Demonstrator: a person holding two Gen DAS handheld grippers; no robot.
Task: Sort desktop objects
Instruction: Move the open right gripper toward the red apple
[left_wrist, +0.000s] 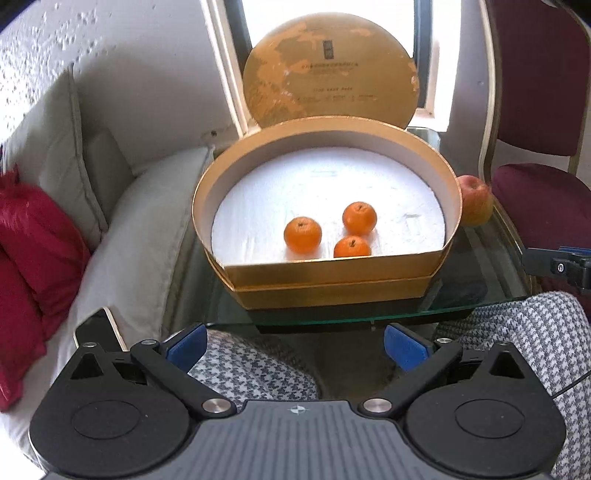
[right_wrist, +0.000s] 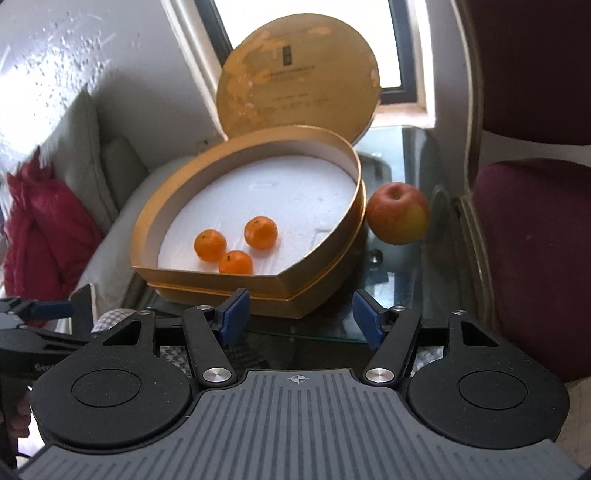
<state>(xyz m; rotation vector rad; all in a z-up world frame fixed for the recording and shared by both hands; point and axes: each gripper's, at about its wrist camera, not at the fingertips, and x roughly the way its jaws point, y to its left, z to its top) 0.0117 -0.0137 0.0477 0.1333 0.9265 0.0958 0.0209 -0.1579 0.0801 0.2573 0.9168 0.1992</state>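
Both claws, left (left_wrist: 295, 347) and right (right_wrist: 301, 317), gape empty. 3 oranges (right_wrist: 234, 245) boxed (right_wrist: 295, 295); apple (right_wrist: 399, 213) ahead-right of right claw, on tabletop (right_wrist: 406, 280). If boxing it, we'd grip its widest part.

The apple (left_wrist: 474, 201) sits half behind the gold box's wall (left_wrist: 452, 206) from the left wrist view, so only its right part shows. The nearest of the three tangerines (left_wrist: 352, 246) has its lower part hidden by the box's front wall. Printed lines on the propped-up lid (left_wrist: 328, 70) are too small and blurred to read. The maroon chair (right_wrist: 532, 206) is cut off by the right edge, and the red cushion (left_wrist: 33, 236) by the left. What lies under the glass worktop (right_wrist: 402, 280) is murky.
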